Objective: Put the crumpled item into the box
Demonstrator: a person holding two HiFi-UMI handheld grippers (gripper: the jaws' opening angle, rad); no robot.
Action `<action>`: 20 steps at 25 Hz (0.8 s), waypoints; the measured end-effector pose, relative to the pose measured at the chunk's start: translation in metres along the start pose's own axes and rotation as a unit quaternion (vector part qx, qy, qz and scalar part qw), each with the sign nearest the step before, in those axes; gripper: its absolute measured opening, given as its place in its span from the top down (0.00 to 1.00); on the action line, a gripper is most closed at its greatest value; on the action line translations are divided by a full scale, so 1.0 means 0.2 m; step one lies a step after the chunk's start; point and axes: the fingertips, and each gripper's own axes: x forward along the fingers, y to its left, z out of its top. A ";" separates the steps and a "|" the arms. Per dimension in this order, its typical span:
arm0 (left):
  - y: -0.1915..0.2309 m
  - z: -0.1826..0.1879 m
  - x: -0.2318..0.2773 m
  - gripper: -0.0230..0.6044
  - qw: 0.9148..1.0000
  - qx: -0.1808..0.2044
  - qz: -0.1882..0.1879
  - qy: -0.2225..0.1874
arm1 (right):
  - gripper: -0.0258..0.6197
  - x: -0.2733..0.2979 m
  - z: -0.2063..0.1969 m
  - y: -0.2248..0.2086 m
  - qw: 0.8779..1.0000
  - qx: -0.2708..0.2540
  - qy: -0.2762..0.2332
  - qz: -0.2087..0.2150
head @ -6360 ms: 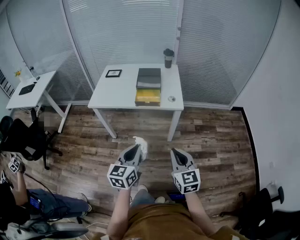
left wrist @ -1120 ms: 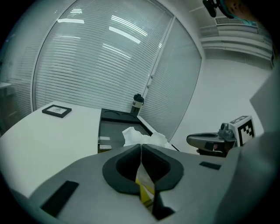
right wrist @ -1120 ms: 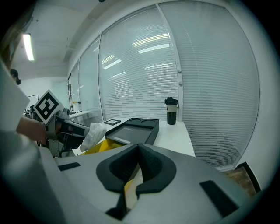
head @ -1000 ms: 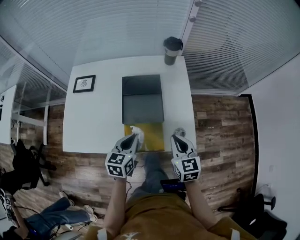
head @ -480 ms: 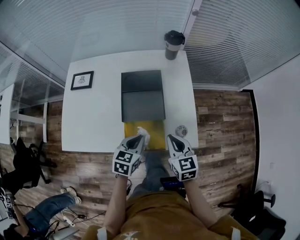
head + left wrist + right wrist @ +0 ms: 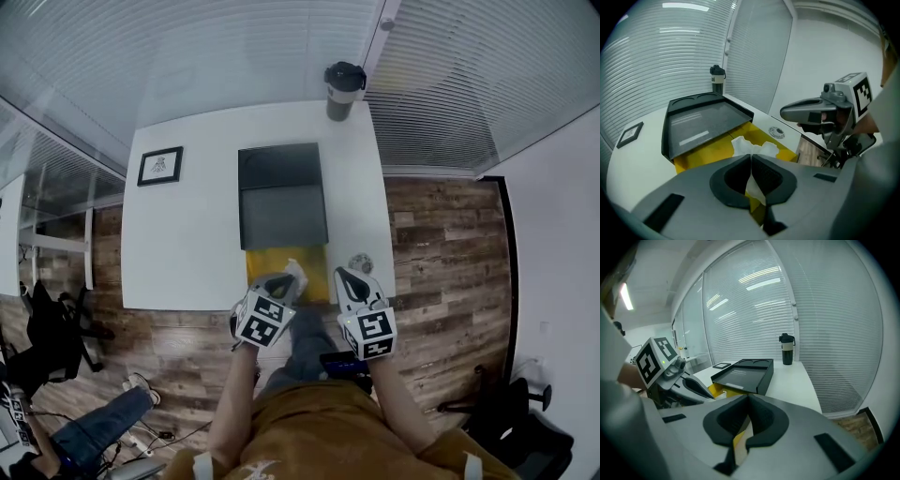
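Both closed: left gripper (image 6: 751, 158) pinches crumpled tissue (image 6: 753, 146); right gripper (image 6: 748, 400) empty.

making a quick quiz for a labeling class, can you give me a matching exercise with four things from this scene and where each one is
Things:
1. crumpled tissue
2. black lid
3. travel mug
4. picture frame

Places:
A. at the far edge of the table
B. pinched in the jaws of the left gripper
C. flat on the table, left of the box
D. over the far part of the yellow box

Pairs: 1-B, 2-D, 3-A, 4-C
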 end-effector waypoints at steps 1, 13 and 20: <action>0.00 -0.01 0.01 0.91 1.000 0.003 -0.001 0.008 | 0.94 0.00 0.00 -0.01 1.000 0.001 0.000 -0.001; 0.02 -0.08 0.10 0.91 0.997 -0.001 -0.015 0.076 | 0.94 -0.02 -0.02 -0.09 1.000 0.012 0.008 -0.012; 0.00 -0.08 0.10 0.85 0.997 -0.009 -0.018 0.069 | 0.94 -0.04 -0.02 -0.08 1.000 0.013 0.005 -0.014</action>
